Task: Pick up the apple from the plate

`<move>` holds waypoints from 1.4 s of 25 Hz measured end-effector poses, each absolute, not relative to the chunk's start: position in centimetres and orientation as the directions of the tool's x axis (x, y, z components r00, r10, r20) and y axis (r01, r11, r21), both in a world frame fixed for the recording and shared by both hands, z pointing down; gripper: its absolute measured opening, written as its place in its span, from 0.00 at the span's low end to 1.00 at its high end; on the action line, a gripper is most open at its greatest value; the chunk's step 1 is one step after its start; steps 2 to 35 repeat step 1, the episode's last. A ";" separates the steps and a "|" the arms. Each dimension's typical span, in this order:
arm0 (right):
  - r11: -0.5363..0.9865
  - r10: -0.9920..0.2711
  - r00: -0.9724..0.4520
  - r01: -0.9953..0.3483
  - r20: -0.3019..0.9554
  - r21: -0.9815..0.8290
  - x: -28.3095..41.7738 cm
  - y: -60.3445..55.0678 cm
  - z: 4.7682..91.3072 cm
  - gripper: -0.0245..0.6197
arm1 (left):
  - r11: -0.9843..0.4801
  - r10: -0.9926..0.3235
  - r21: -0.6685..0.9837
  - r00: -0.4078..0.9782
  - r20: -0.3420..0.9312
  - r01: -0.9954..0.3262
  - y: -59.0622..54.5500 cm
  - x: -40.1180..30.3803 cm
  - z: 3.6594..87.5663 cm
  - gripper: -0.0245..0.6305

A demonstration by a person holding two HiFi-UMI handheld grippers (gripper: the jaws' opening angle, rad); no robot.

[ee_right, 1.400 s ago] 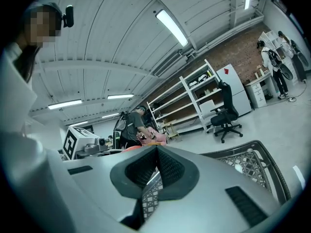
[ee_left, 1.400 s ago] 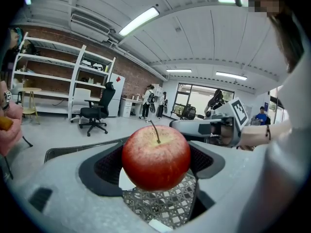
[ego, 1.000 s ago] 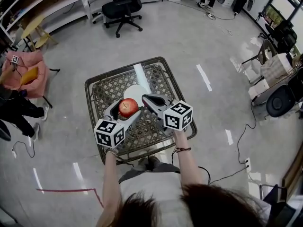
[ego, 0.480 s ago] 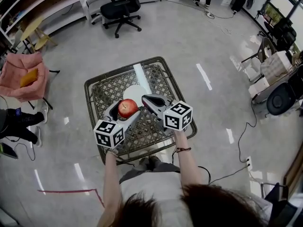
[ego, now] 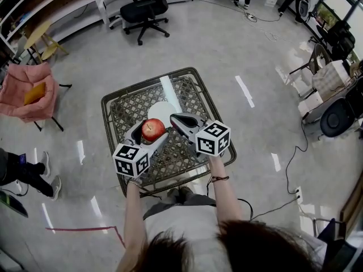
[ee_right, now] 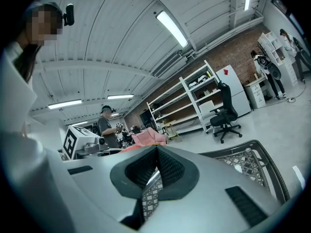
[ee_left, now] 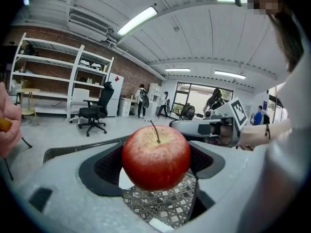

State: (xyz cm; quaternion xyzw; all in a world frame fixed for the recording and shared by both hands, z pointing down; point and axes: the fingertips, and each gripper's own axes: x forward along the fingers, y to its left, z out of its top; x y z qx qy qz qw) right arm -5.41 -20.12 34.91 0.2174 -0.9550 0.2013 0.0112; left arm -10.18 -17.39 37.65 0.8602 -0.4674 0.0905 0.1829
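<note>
A red apple (ego: 153, 129) with a stem is held above the woven table, and my left gripper (ego: 150, 131) is shut on it. In the left gripper view the apple (ee_left: 156, 157) fills the space between the two dark pads, lifted off the surface. The white plate (ego: 163, 112) lies on the table just beyond the apple, bare. My right gripper (ego: 177, 120) hovers to the right of the apple, shut with nothing in it; its pads (ee_right: 167, 171) meet at the tips in the right gripper view.
The square table (ego: 122, 109) has a woven lattice top and a dark metal rim. A black office chair (ego: 146, 10) stands far behind it. A pink chair (ego: 28, 89) is at the left and cables run across the floor at the right.
Both grippers and the apple have stayed put. A person at the left edge has walked off toward the lower left.
</note>
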 end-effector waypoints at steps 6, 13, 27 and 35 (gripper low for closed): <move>0.825 -0.410 -0.905 -0.419 0.110 -0.379 -5.4 -20.1 34.9 0.05 | -0.497 -0.771 0.229 0.547 0.327 -0.837 -17.4 -10.1 37.6 0.67; 0.825 -0.410 -0.905 -0.419 0.110 -0.379 -5.4 -20.1 34.9 0.05 | -0.497 -0.771 0.229 0.547 0.327 -0.837 -17.4 -10.1 37.6 0.67; 0.825 -0.410 -0.905 -0.419 0.110 -0.379 -5.4 -20.1 34.9 0.05 | -0.497 -0.771 0.229 0.547 0.327 -0.837 -17.4 -10.1 37.6 0.67; 0.825 -0.410 -0.905 -0.419 0.110 -0.379 -5.4 -20.1 34.9 0.05 | -0.497 -0.771 0.229 0.547 0.327 -0.837 -17.4 -10.1 37.6 0.67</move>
